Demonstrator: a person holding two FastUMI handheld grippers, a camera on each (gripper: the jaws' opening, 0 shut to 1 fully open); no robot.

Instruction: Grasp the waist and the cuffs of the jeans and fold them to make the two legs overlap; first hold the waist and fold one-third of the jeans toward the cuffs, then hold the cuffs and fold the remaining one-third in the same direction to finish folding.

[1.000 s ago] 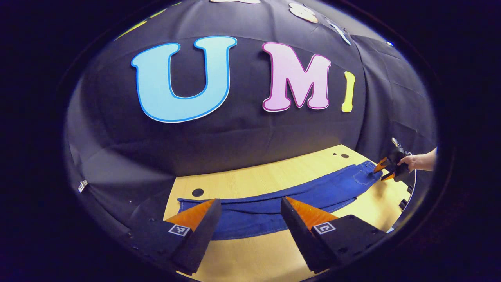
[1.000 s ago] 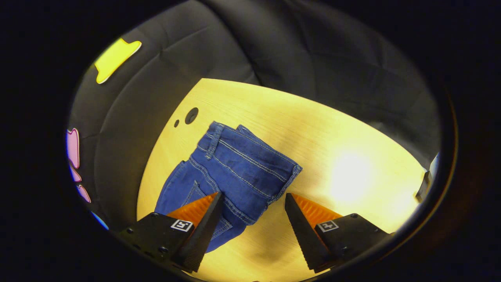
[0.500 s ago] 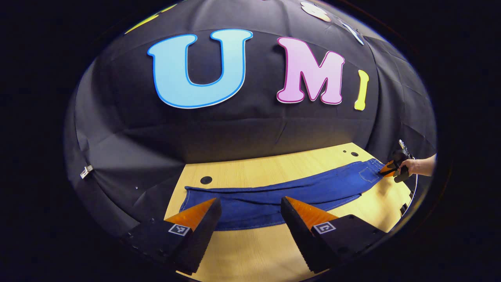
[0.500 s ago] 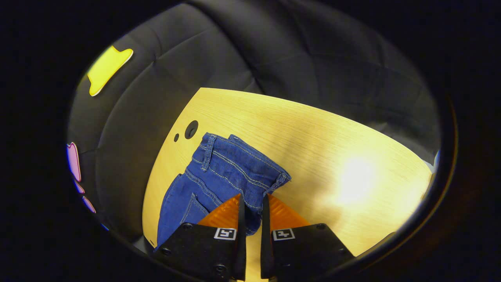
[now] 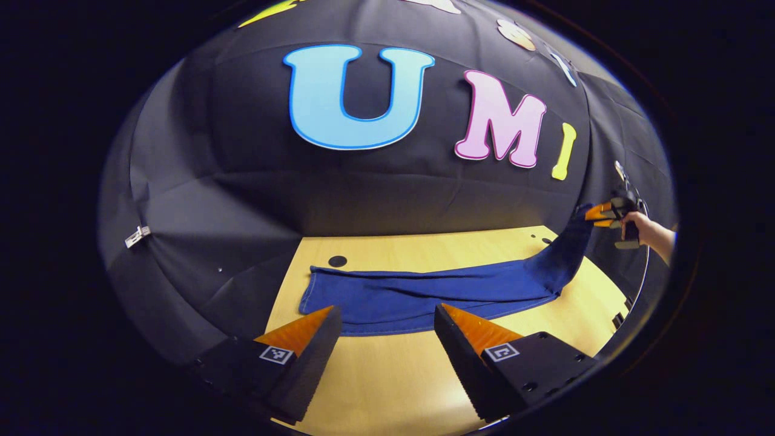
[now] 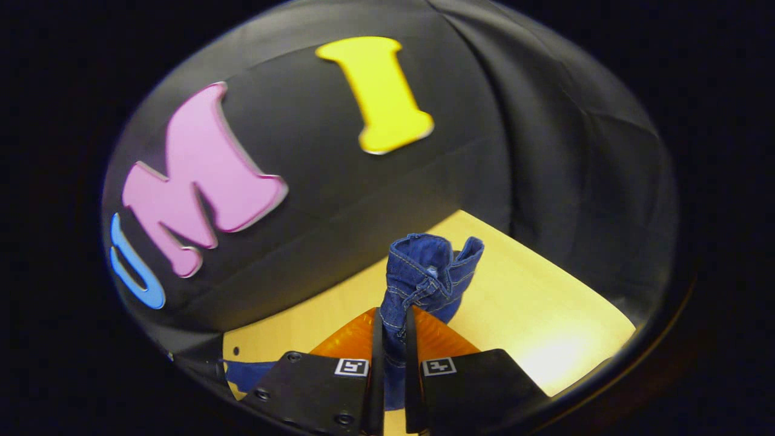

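Observation:
Blue jeans (image 5: 424,293) lie stretched across the wooden table, cuffs at the left end. In the left gripper view my left gripper (image 5: 387,318) hovers open just in front of the legs, nothing between its fingers. At the far right of that view the right gripper (image 5: 596,215), held by a hand (image 5: 642,227), has the waist end raised off the table. In the right gripper view my right gripper (image 6: 392,324) is shut on the bunched waist of the jeans (image 6: 427,272), which sticks up between the fingers.
The light wooden table (image 5: 424,381) has small dark holes near its back edge, one by the cuffs (image 5: 337,261). Black cloth walls close in behind and to the right. Bare tabletop (image 6: 545,309) lies beyond the lifted waist.
My right gripper closed on the waist and lifted it clear of the table. The left gripper stayed open and drew back a little from the legs.

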